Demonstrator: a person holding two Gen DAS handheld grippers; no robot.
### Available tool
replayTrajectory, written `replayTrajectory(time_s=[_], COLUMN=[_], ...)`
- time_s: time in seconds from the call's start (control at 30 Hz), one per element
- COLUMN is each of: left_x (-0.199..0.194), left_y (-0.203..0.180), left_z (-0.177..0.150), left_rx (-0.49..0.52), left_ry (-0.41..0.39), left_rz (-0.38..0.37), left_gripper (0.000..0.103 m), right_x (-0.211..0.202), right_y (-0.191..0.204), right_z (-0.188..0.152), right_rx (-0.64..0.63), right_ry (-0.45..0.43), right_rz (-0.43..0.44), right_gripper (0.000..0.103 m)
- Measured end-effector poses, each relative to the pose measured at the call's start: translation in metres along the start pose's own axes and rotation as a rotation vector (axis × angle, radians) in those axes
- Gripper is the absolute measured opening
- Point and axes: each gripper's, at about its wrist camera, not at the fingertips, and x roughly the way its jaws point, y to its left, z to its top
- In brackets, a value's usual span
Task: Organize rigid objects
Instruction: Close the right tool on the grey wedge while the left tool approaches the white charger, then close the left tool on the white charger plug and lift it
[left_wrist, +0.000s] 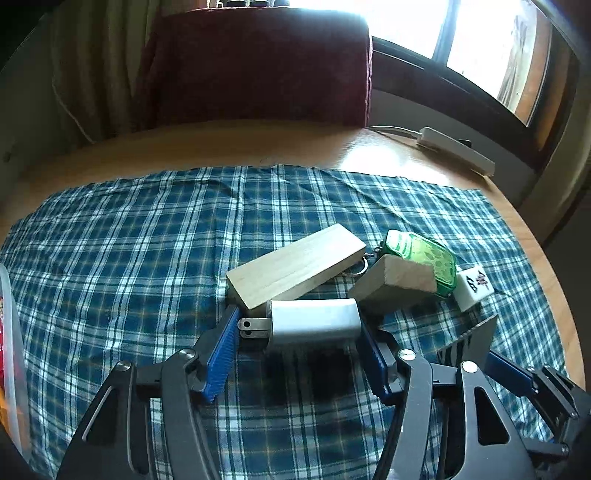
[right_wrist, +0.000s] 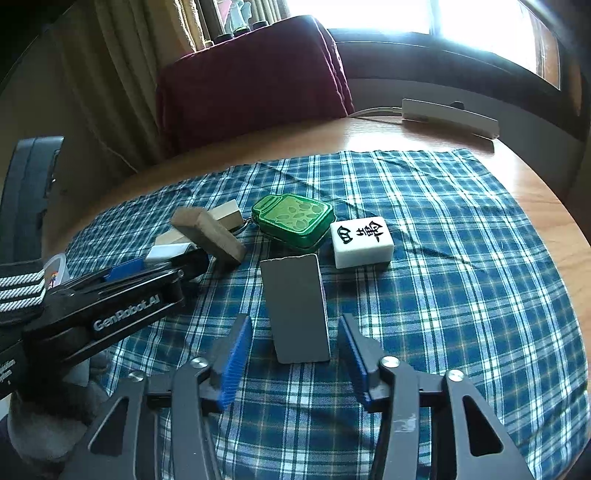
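Note:
On the blue plaid cloth (left_wrist: 129, 229) lie a long wooden block (left_wrist: 295, 271), a wooden wedge (left_wrist: 391, 284), a green jar-shaped keychain (left_wrist: 424, 258) and a white mahjong tile (left_wrist: 472, 286). My left gripper (left_wrist: 299, 332) holds a white plug charger (left_wrist: 314, 321) end to end, its prongs against the left pad. In the right wrist view a grey flat slab (right_wrist: 297, 306) stands on edge between the pads of my right gripper (right_wrist: 295, 321), which is open with a gap on both sides. The tile (right_wrist: 362, 240) and keychain (right_wrist: 291, 219) lie just beyond the slab.
A white power strip (left_wrist: 458, 149) lies at the table's far right edge. A maroon chair back (left_wrist: 258, 66) stands behind the table. A clear plastic tub (left_wrist: 11, 350) sits at the left. The round wooden table (left_wrist: 221, 147) drops off beyond the cloth.

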Motion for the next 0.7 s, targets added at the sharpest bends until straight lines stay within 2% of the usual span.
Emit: replayTrajectory(time_s=[0.13, 0.33, 0.7], left_x=[-0.007, -0.03, -0.069], left_y=[0.002, 0.014, 0.042], left_z=[-0.006, -0.021, -0.036], left_rx=[0.002, -0.009, -0.068], left_ry=[-0.011, -0.046, -0.14], left_rz=[-0.001, 0.022, 0.074], left_gripper=[0.061, 0.061, 0.061], right_x=[0.001, -0.005, -0.016], right_y=[0.0, 0.0, 0.005], right_z=[0.0, -0.001, -0.003], right_rx=[0.001, -0.005, -0.006], right_ry=[0.002, -0.01, -0.051], right_rz=[0.008, 0.016, 0.032], right_gripper=[0.041, 0.037, 0.037])
